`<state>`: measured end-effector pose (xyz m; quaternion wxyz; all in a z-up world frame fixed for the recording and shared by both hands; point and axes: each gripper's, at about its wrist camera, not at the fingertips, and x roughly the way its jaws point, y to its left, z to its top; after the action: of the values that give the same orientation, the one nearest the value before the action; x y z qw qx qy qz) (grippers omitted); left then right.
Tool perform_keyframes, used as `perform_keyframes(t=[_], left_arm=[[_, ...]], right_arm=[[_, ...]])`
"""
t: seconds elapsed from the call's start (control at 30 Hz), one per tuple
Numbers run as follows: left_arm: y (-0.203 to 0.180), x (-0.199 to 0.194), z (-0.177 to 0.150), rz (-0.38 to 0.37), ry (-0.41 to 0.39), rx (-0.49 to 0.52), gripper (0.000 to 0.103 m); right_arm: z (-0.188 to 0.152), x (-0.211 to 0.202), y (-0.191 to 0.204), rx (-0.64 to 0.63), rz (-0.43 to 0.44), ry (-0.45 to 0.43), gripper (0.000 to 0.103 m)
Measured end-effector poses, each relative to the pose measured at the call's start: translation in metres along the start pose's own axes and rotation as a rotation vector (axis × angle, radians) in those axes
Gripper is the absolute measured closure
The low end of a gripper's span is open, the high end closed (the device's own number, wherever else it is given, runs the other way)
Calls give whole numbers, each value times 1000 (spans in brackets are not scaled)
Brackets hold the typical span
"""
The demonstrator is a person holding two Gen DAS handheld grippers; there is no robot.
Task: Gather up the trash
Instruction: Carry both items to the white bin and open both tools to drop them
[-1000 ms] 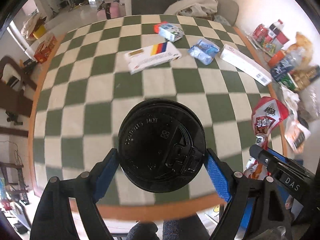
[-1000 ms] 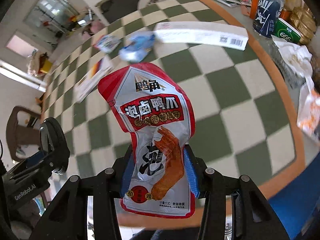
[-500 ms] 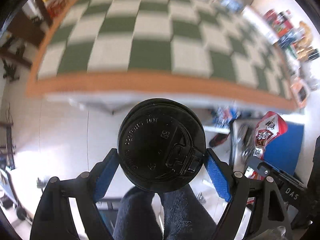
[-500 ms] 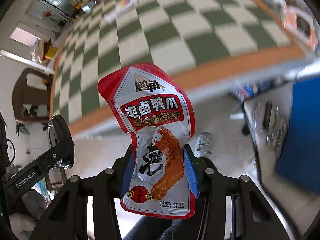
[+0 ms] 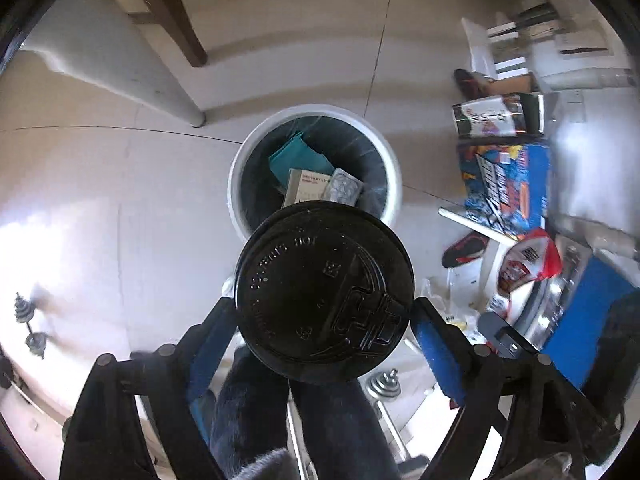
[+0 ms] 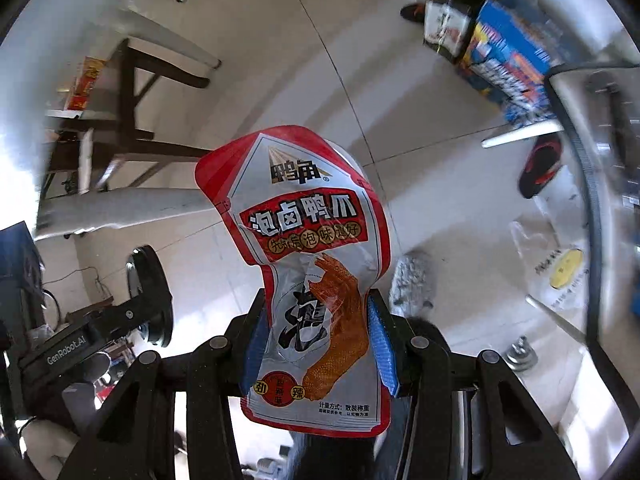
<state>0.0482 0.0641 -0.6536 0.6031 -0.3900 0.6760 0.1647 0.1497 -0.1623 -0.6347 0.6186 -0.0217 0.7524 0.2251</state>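
The left gripper (image 5: 324,320) clamps a black lid (image 5: 324,294) just short of the bin (image 5: 314,168); it should move on over the bin's mouth before letting go. The right gripper (image 6: 316,344) pinches a snack pouch (image 6: 308,264), right of the bin. Cartons (image 5: 504,184) and a shoe (image 5: 464,248) lie beside the bin; nothing blocks it.

Domestic room — pale tiled floor (image 5: 100,168), lined waste bin (image 5: 240,168) on it, dark wooden chair legs (image 5: 180,16), loose shoes (image 5: 464,246), printed cartons (image 5: 504,184) and small dumbbells (image 5: 30,320).
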Motion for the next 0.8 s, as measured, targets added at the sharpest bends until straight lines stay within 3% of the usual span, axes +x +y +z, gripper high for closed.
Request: perform_keyframes(t=[0.1,0.13,0.27,0.33,0.43,0.53,0.67,0.8], left_arm=[[14,33,16,19,-9,2,9],[18,42,22,22,-12,-2,0],[36,60,32,58,-30,-19,0],[42,62,32,89,-43,-18,0],[47,53,24,154,-91,-2,0],[45,37,8,224,-136,33,0],[38,14,-13,254,-146,59,0],[30,-11,-33,268,-152,71,0]], right_arm=[[21,55,-4,-16,-2,0,54],[31,79,-6,-20,10,5,53],[54,136,-2,-47,58,30,42],[59,150,1,-69,70,25,20],[58,155,5,-96,21,7,0],[53,148,10,-140,-76,-24,0],[43,125,24,-210,-206,-70,0],[34,97,38,-240,-256,-78,0]])
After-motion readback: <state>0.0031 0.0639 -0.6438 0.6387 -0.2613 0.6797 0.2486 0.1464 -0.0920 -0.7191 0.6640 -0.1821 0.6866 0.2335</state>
